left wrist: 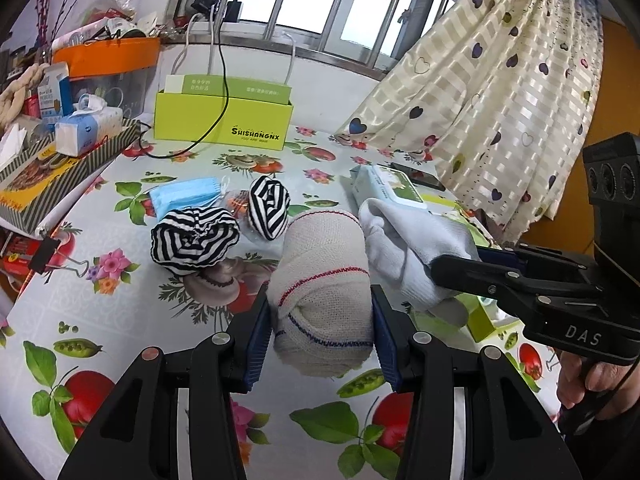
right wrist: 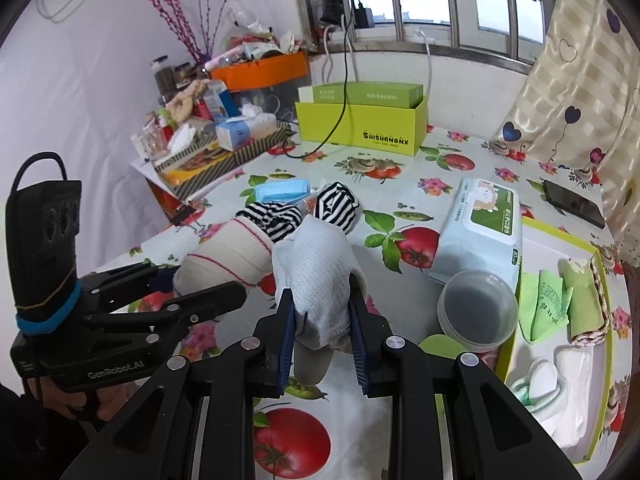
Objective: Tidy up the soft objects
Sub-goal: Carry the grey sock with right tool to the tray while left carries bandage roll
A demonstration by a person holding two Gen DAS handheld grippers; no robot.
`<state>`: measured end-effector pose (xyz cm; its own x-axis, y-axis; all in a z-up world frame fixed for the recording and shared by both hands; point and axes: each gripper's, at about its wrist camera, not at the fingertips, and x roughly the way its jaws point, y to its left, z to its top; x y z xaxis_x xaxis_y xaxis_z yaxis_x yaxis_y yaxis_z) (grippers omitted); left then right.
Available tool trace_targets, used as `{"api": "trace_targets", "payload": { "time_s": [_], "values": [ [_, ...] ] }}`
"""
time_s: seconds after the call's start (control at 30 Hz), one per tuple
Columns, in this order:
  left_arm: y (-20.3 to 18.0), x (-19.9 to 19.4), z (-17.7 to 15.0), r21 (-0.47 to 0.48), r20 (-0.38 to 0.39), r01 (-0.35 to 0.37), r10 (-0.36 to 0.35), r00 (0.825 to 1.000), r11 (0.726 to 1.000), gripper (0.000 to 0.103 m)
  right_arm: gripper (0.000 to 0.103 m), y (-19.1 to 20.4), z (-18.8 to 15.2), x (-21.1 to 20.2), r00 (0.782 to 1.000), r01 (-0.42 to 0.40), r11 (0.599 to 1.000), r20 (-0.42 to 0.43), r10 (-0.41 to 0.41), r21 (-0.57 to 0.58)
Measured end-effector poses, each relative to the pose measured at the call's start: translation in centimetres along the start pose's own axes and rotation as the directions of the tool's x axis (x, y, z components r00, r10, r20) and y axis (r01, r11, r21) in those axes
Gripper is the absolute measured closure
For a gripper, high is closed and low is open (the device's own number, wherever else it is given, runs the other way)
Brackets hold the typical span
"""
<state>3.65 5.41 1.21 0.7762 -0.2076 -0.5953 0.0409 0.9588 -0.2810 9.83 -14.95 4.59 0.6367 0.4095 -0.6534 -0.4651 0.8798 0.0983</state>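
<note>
The left gripper (left wrist: 322, 322) squeezes the beige sock roll (left wrist: 324, 280) and the right gripper (right wrist: 322, 322) pinches the white sock (right wrist: 318, 280), both above the table (left wrist: 168, 320), so carry them gently to the green tray (right wrist: 560, 236) without letting go

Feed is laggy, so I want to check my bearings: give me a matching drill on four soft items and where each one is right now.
Things:
1. beige sock roll
2. white sock
3. blue face masks
4. green cloths

Places:
A. inside the open box
B. in the right gripper
C. on the tablecloth behind the striped socks
D. in the left gripper

Pairs: 1-D, 2-B, 3-C, 4-A
</note>
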Motion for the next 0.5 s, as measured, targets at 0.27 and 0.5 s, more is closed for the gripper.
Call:
{"api": "trace_targets", "payload": {
  "time_s": [0.27,0.5],
  "values": [
    [-0.7,-0.2,0.1,0.010,0.005,0.001,-0.001,1.000,1.000,0.056,0.079,-0.2,-0.3,-0.8,1.000,-0.011,1.000,0.021,0.011,0.007],
    [-1.6,-0.5,0.5,0.021,0.018,0.002,-0.002,1.000,1.000,0.056,0.079,-0.8,-0.6,-2.1,0.999,-0.012,1.000,0.052,0.011,0.018]
  ]
}}
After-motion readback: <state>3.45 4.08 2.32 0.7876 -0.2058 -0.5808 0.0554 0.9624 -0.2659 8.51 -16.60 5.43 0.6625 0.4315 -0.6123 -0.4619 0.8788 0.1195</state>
